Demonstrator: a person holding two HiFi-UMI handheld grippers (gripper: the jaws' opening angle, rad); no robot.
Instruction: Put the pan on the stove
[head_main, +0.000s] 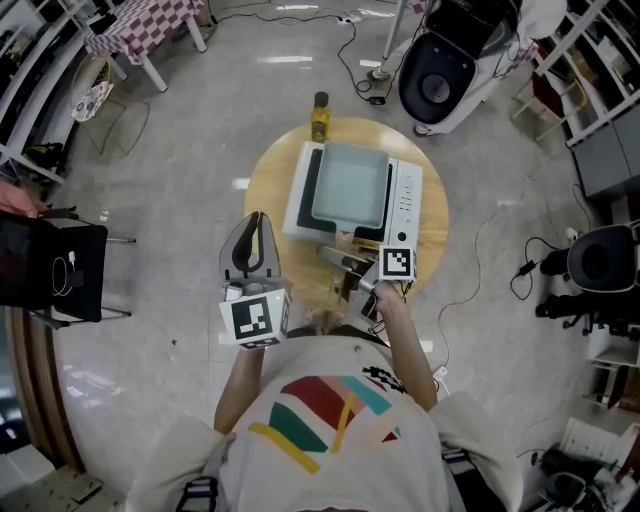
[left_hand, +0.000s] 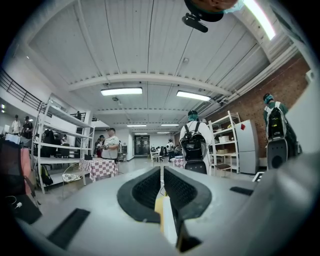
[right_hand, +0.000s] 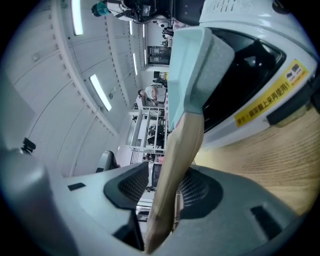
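Head view: pan (head_main: 350, 185) is seen sitting flat on the stove (head_main: 405, 195), in the middle of the round table (head_main: 265, 190); a bottle (head_main: 319, 117) stands at the far edge, just beyond the stove. Placement is judged done, and the step in hand is the release.

Right gripper view: right gripper (right_hand: 165, 189) jaws stand apart around the wooden handle (right_hand: 180, 150). A gap shows between the handle and one pad (right_hand: 131, 189), so no clamp is read. The pan body (right_hand: 197, 60) is seen resting on the stove top (right_hand: 260, 95).

Left gripper view: left gripper (left_hand: 162, 185) jaws are together with nothing between them. It is held up and clear of the table, on the near left side of the stove.

Next move, as judged: the right gripper needs to be drawn straight back along the handle's line, without the handle being nudged sideways, so the pan is not shifted off the cooking zone. Nothing is called for from the left gripper.
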